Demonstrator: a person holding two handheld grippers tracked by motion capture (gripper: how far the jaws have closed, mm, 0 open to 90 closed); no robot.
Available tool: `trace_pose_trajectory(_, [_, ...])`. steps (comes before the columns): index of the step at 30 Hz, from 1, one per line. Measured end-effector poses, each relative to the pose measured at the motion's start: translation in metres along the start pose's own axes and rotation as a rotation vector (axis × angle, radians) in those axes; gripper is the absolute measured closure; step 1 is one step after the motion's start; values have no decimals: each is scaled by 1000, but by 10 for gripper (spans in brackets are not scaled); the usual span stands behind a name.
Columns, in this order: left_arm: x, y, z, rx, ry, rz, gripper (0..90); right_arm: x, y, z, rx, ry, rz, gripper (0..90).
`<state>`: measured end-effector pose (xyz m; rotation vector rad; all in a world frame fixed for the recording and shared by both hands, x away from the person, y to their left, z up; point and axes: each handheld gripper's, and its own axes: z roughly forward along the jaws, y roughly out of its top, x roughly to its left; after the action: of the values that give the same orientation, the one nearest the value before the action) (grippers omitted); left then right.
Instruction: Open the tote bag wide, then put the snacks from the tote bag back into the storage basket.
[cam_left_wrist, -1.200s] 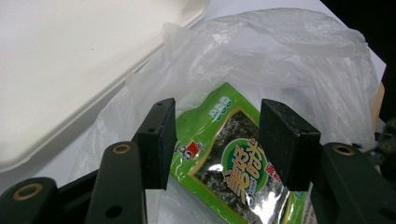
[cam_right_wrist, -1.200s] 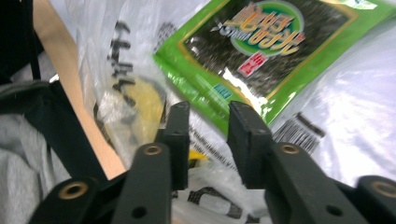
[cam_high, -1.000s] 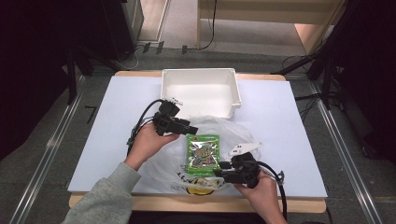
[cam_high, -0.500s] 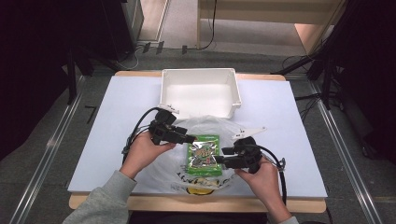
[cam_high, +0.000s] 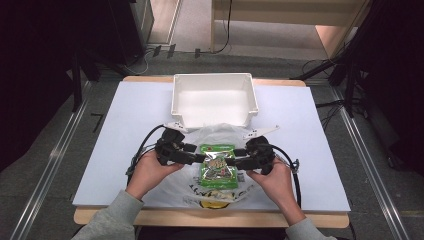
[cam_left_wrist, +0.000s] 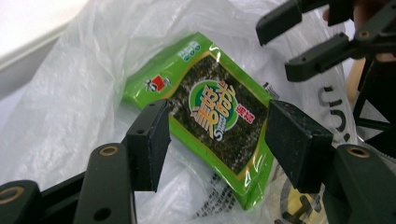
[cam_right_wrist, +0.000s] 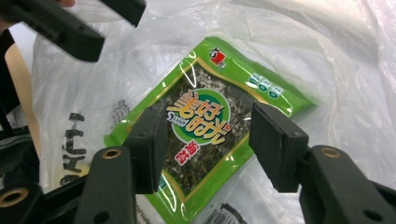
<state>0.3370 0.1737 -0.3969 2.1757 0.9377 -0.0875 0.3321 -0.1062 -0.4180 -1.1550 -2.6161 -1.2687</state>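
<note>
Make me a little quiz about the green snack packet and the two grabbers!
1. True or false: the green snack packet lies inside the white bin.
2. What does the packet rest on? A) clear plastic bag B) the floor C) a plate
3. Fill in: the left gripper and right gripper point at the packet from ____ sides, jaws open.

Key: 1 false; 2 A; 3 opposite.

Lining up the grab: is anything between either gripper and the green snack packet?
Nothing visible. The packet lies bare on the plastic bag; left gripper and right gripper flank it, jaws open and just widened.
</note>
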Motion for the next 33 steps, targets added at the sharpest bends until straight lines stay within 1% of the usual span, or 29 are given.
trace_pose_trajectory(3, [0, -5, 0, 1, -1, -2, 402, -1, 1, 2, -1, -9, -3, 451])
trace_pose_trajectory(6, [0, -8, -2, 5, 17, 12, 404, -1, 0, 4, -8, -1, 6, 459])
trace_pose_trajectory(8, [3, -10, -3, -3, 14, -3, 413, 0, -1, 5, -4, -3, 5, 461])
trace_pose_trajectory(9, [3, -12, -4, -10, 16, -7, 421, 0, -2, 6, -5, -8, -6, 460])
trace_pose_trajectory(11, [5, -13, -5, -12, 18, -13, 430, 1, -3, 7, 1, -14, -5, 460])
trace_pose_trajectory(16, [4, -16, -6, -32, 21, -15, 435, 0, -7, 7, 14, -28, 4, 456])
trace_pose_trajectory(20, [2, -19, -4, -23, 22, -12, 435, -1, -9, 6, 13, -31, 14, 455])
trace_pose_trajectory(27, [0, -24, 2, -8, 24, -13, 445, -1, -9, 8, 18, -32, 17, 458])
trace_pose_trajectory(30, [0, -27, 3, -16, 19, -20, 459, -1, -10, 7, 5, -44, 14, 464])
trace_pose_trajectory(33, [0, -29, 5, -18, 14, -27, 472, 0, -10, 4, -12, -56, 21, 470])
